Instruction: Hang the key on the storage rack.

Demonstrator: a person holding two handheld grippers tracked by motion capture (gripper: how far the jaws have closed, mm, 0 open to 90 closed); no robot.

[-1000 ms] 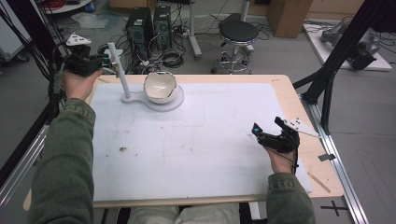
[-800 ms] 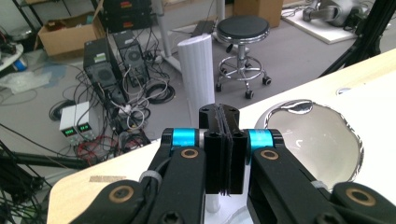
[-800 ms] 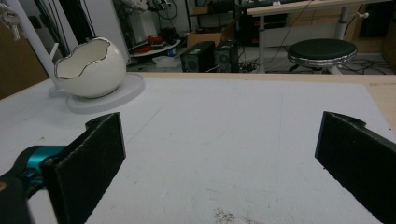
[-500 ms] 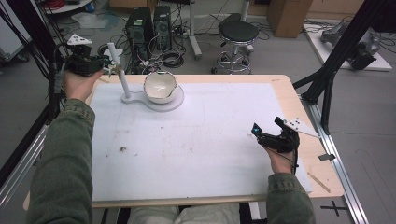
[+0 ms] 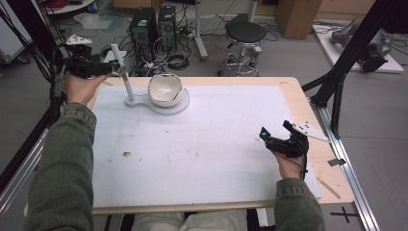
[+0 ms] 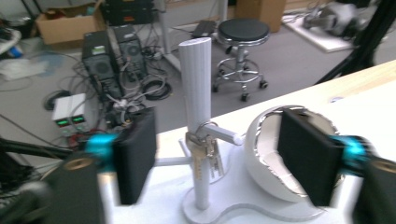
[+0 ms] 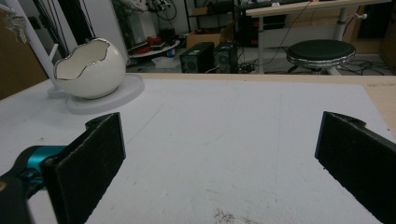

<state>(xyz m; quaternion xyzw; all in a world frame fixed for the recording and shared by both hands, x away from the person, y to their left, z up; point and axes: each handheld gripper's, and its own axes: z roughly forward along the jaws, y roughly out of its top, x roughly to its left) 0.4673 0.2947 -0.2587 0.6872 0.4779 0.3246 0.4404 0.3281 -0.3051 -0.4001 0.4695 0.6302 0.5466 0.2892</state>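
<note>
A white stand (image 5: 144, 102) sits at the table's far left, with an upright post (image 6: 196, 93) rising from it. A small bunch of keys (image 6: 203, 148) hangs on a ring from a peg on the post. A white egg-shaped bowl (image 5: 165, 89) with a jagged silver rim rests on the stand's round base. My left gripper (image 5: 117, 68) is open and held level at the post, with its jaws on either side of the keys (image 6: 219, 154). My right gripper (image 5: 275, 130) rests open over the table's right side, facing the bowl (image 7: 91, 67) from far off, with nothing between its jaws (image 7: 224, 163).
A white mat (image 5: 216, 144) covers most of the wooden table (image 5: 298, 91). A small dark speck (image 5: 127, 154) lies on the mat at left. Beyond the far edge stand computer towers (image 5: 154, 24) and a black stool (image 5: 245, 33). A black frame leg (image 5: 337, 82) rises at right.
My left gripper has edged slightly right toward the post. The right gripper has stayed where it was.
</note>
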